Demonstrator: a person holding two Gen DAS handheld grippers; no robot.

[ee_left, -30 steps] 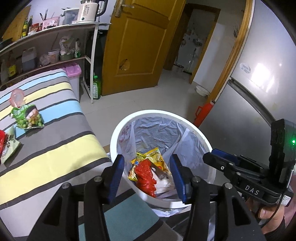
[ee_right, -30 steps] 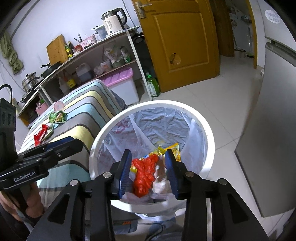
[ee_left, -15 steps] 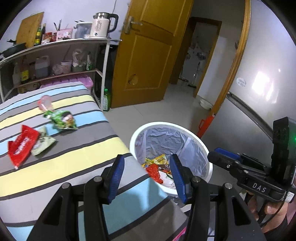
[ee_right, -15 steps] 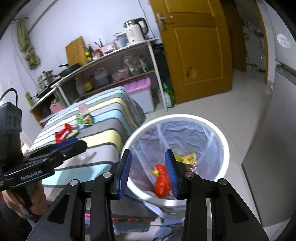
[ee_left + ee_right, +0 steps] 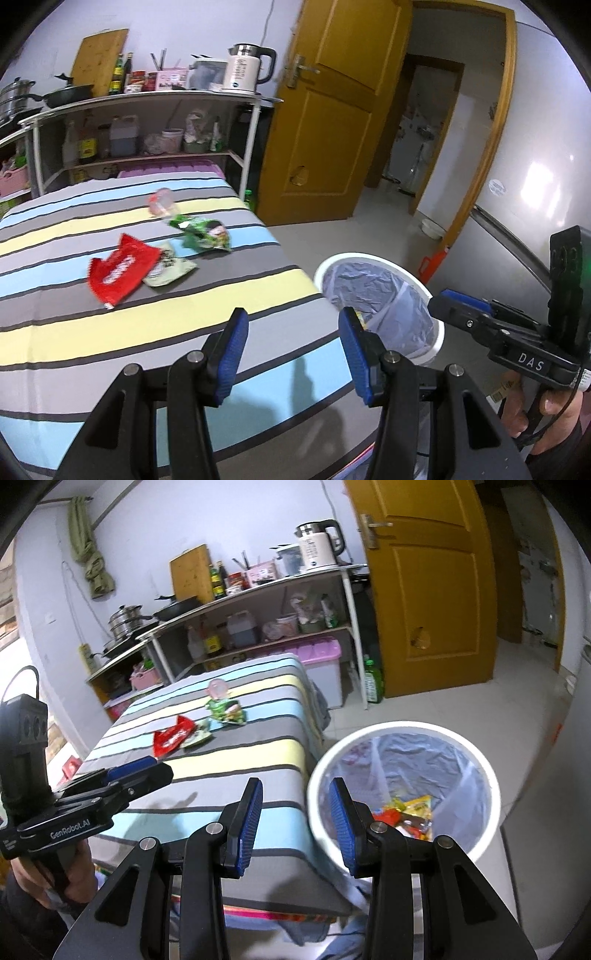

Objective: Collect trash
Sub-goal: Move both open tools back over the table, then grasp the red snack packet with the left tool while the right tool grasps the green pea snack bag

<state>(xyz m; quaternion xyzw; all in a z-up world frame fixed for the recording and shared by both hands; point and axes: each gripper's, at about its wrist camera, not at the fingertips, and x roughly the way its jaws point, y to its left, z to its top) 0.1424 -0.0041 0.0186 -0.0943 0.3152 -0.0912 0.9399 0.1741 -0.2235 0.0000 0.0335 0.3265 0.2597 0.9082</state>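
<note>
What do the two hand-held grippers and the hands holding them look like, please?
Both are matte black with blue ribbed finger pads and silver screws. The left hand-held gripper reads "GenRobot.AI" on its side, with a black cable looped above. The right hand-held gripper reads "DAS", shows a green light, and a bare hand in a dark sleeve grips it.

On the striped table [image 5: 155,314] are lying 4 pieces of trash: 1 red wrapper [image 5: 120,268], 1 pale packet [image 5: 168,267], 1 green bag [image 5: 203,233] and 1 pink cup [image 5: 159,201]; beside it is standing 1 white bin [image 5: 402,734].
</note>
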